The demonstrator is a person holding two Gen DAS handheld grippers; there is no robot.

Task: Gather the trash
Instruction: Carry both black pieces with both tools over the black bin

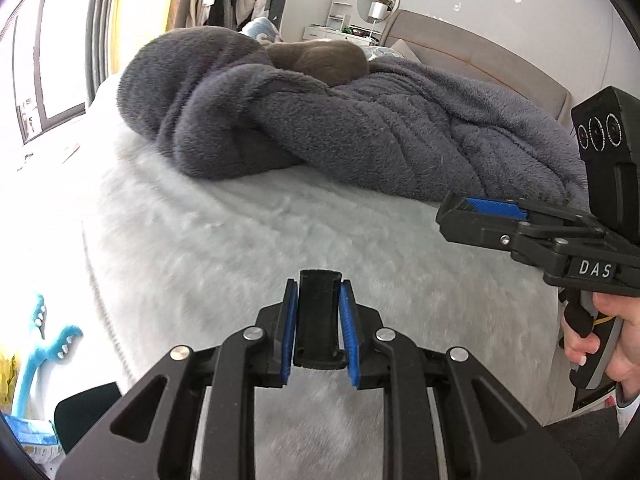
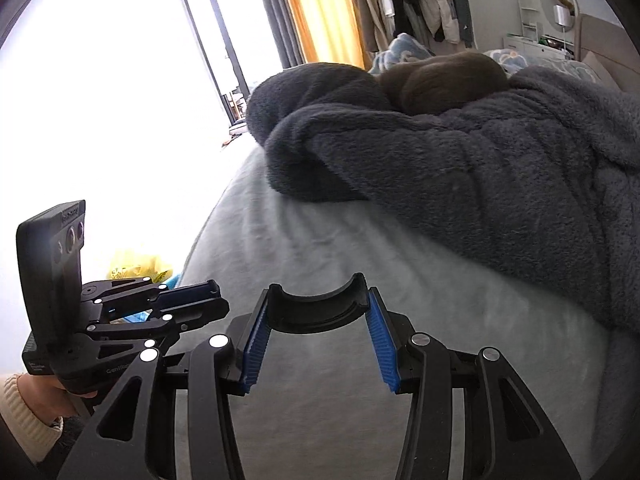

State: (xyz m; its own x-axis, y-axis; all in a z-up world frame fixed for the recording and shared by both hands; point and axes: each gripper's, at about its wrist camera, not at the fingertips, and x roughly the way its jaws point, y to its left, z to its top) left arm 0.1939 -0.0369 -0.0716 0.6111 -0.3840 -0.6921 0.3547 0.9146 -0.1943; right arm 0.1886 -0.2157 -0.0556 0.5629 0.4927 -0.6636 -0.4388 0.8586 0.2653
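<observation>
My left gripper (image 1: 319, 312) hovers over a pale furry bed cover (image 1: 240, 248); its blue pads stand close on either side of a black block that looks like part of the tool, and no trash shows between them. My right gripper (image 2: 318, 320) is open and empty above the same cover (image 2: 340, 264). Each gripper shows in the other's view: the right one (image 1: 480, 212) at the right edge, the left one (image 2: 192, 300) at the lower left. No piece of trash lies in plain view on the bed.
A bunched dark grey fleece blanket (image 1: 320, 120) and a brown cushion (image 1: 320, 60) lie across the bed ahead. The bed's edge drops off at the left, with a blue toy (image 1: 40, 340) and a yellow bag (image 2: 136, 264) on the floor. A window, curtains and hung clothes stand behind.
</observation>
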